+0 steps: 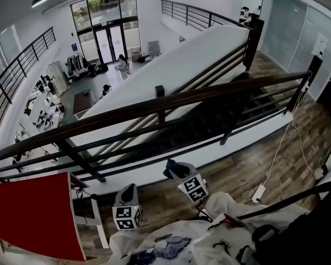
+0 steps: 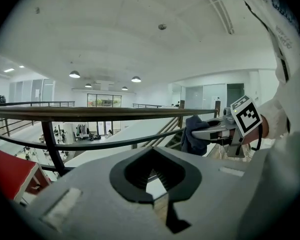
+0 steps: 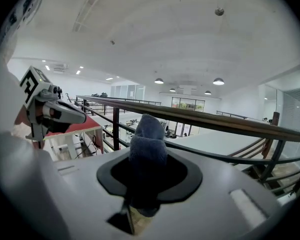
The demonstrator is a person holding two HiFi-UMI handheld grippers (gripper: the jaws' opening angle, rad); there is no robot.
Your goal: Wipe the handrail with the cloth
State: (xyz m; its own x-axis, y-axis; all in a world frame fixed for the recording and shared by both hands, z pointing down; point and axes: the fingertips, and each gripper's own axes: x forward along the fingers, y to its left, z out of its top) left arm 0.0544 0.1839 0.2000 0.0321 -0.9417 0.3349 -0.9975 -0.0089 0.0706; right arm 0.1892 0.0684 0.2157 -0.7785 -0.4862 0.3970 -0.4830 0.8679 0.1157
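Note:
The handrail (image 1: 154, 105) is a dark wooden top rail on a metal balustrade; it crosses the head view from lower left to upper right. My right gripper (image 1: 179, 173) is shut on a dark blue cloth (image 1: 174, 170) and sits just below and in front of the rail. In the right gripper view the cloth (image 3: 147, 144) stands bunched between the jaws, short of the handrail (image 3: 215, 120). My left gripper (image 1: 127, 195) hangs lower and to the left, apart from the rail. Its jaws (image 2: 152, 179) look shut on nothing. The left gripper view also shows the cloth (image 2: 192, 134) below the handrail (image 2: 90, 113).
Thin metal bars (image 1: 154, 134) run below the rail. A red panel (image 1: 38, 214) stands at the lower left. A white cable with a power strip (image 1: 259, 192) lies on the wooden floor at the right. Beyond the rail a staircase (image 1: 237, 109) drops to a lower hall.

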